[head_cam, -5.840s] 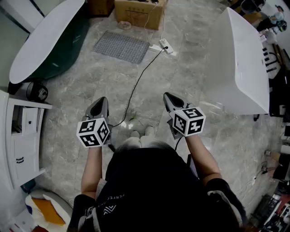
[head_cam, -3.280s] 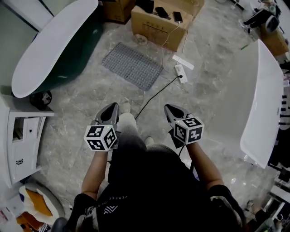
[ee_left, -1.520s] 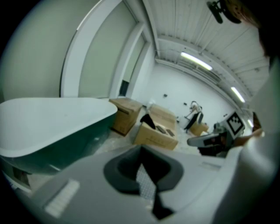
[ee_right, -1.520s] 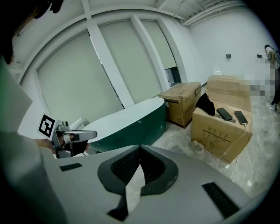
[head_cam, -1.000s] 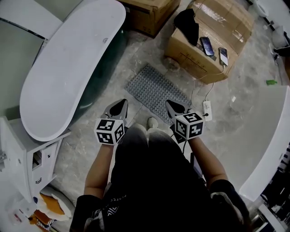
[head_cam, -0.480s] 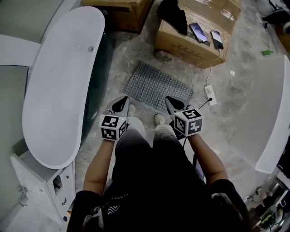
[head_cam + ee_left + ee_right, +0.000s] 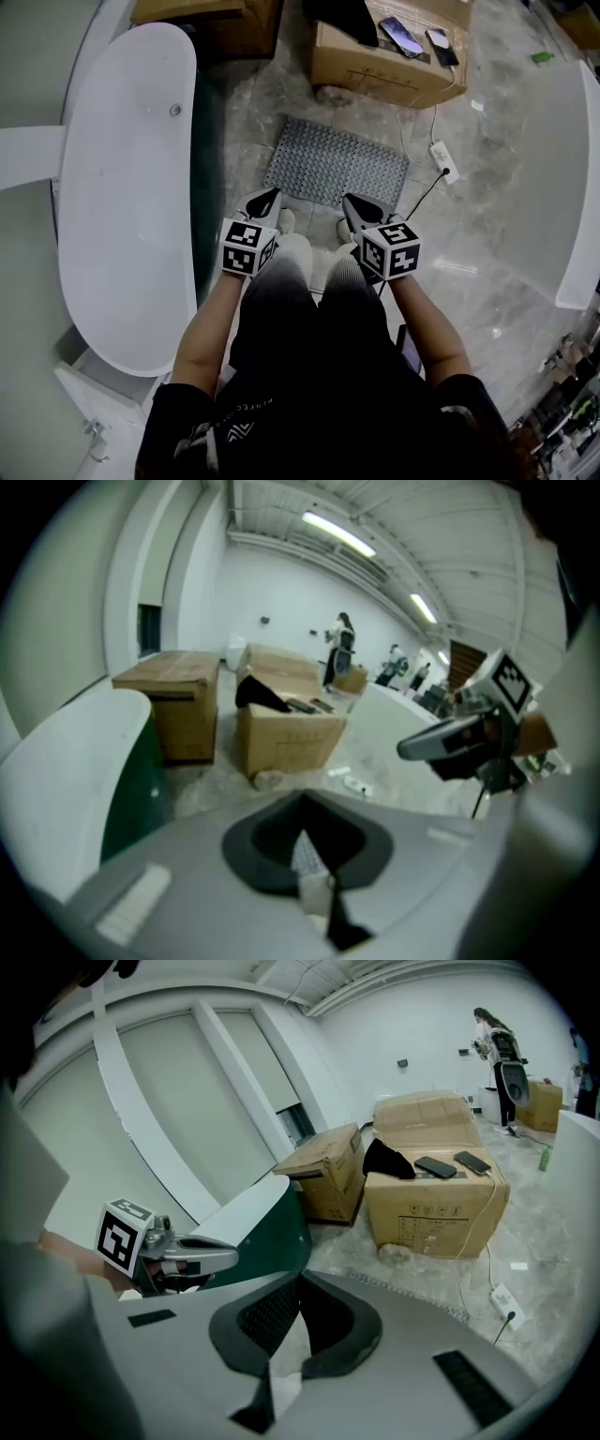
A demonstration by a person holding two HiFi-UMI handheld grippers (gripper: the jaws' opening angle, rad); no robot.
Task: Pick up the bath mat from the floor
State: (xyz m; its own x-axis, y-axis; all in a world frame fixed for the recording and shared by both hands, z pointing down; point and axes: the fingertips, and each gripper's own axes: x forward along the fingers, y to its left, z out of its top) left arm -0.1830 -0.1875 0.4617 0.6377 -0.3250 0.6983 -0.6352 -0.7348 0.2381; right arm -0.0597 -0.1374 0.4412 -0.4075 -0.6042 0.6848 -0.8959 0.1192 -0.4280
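1. A white bathtub (image 7: 122,187) with a dark green side fills the left of the scene.
2. The left tongs (image 7: 266,199) are clenched with nothing between them. In the left gripper view their tips (image 7: 302,799) meet over bare floor. They are held above the floor, pointing far, by the near left corner of the mat.
3. The bath mat (image 7: 337,167), grey and studded, lies flat on the marbled floor (image 7: 469,253). It sits just beyond the person's shoes (image 7: 286,221) and near a cardboard box (image 7: 389,67) on its far side.
4. The right tongs (image 7: 357,202) are likewise clenched on nothing, as the right gripper view shows (image 7: 300,1279). They hang over the mat's near edge, apart from it.
5. Two phones (image 7: 417,36) lie on top of the box.
6. A white power strip (image 7: 441,161) rests on the floor just right of the mat.
7. A second white tub (image 7: 574,178) runs along the right edge.
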